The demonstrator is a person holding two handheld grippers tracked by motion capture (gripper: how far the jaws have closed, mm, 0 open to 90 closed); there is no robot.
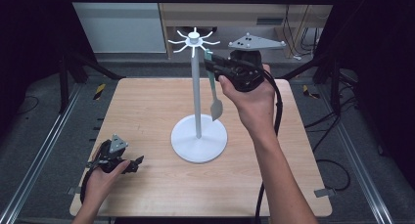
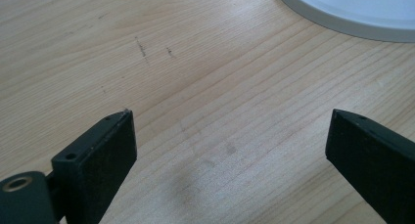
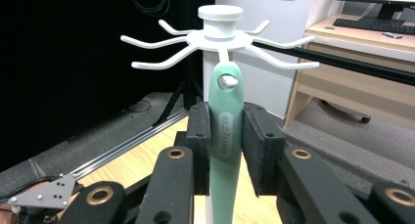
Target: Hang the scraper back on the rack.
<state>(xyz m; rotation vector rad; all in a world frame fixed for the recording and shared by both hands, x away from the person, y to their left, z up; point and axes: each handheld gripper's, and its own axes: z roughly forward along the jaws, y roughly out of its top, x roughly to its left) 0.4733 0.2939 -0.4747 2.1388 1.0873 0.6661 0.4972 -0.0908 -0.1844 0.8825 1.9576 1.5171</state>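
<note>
A white utensil stand (image 1: pixel 197 87) with a round base (image 1: pixel 199 138) and a crown of hooks (image 3: pixel 220 38) rises from the middle of the table. A pale green spatula (image 1: pixel 216 106) hangs beside its pole, and one hook tip (image 3: pixel 227 80) pokes through the hole in the handle (image 3: pixel 226 94). My right gripper (image 3: pixel 226 141) is shut on that handle just below the hole, held high by the stand's top (image 1: pixel 211 63). At the table's front left my left gripper (image 1: pixel 137 163) rests low with its jaws wide open (image 2: pixel 230 119) and only bare wood between them.
The wooden table (image 1: pixel 147 101) has metal rails along both sides. The stand's base edge (image 2: pixel 352 9) lies just ahead of the left gripper. A desk with a keyboard (image 3: pixel 372 23) stands beyond the table. Black cable (image 1: pixel 276 111) trails from the right gripper.
</note>
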